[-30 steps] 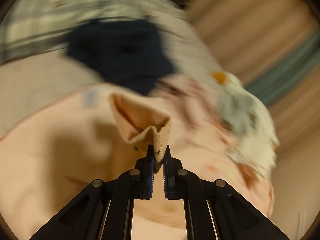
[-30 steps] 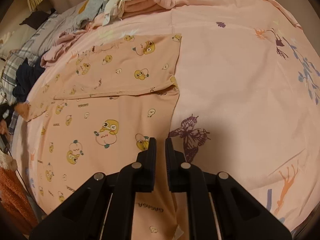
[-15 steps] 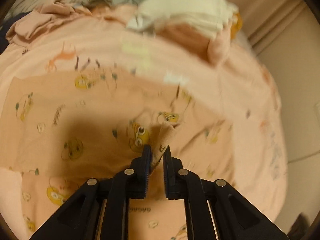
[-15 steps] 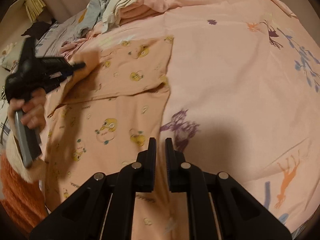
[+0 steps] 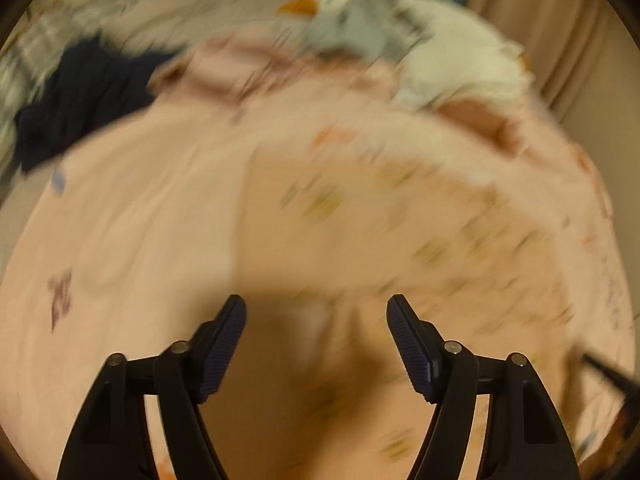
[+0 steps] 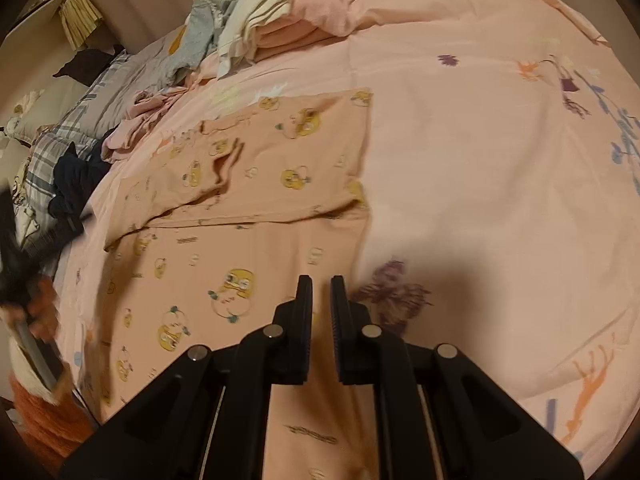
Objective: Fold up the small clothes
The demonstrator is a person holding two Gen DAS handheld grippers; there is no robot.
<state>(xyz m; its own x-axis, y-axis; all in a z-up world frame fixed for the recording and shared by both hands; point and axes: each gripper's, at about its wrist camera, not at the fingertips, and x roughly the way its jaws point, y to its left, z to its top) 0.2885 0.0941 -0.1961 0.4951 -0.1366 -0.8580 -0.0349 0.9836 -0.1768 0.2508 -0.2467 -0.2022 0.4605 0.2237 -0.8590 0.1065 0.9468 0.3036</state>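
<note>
Since the earlier frame, the left hand-held gripper has let go of the cloth corner it pinched; its jaws have just been opening and now stand wide with nothing between them. The right hand-held gripper hangs nearly clenched, empty, over the peach duck-print garment, which lies partly folded on the pink bed. Beyond it sits a pile of clothes.
</note>
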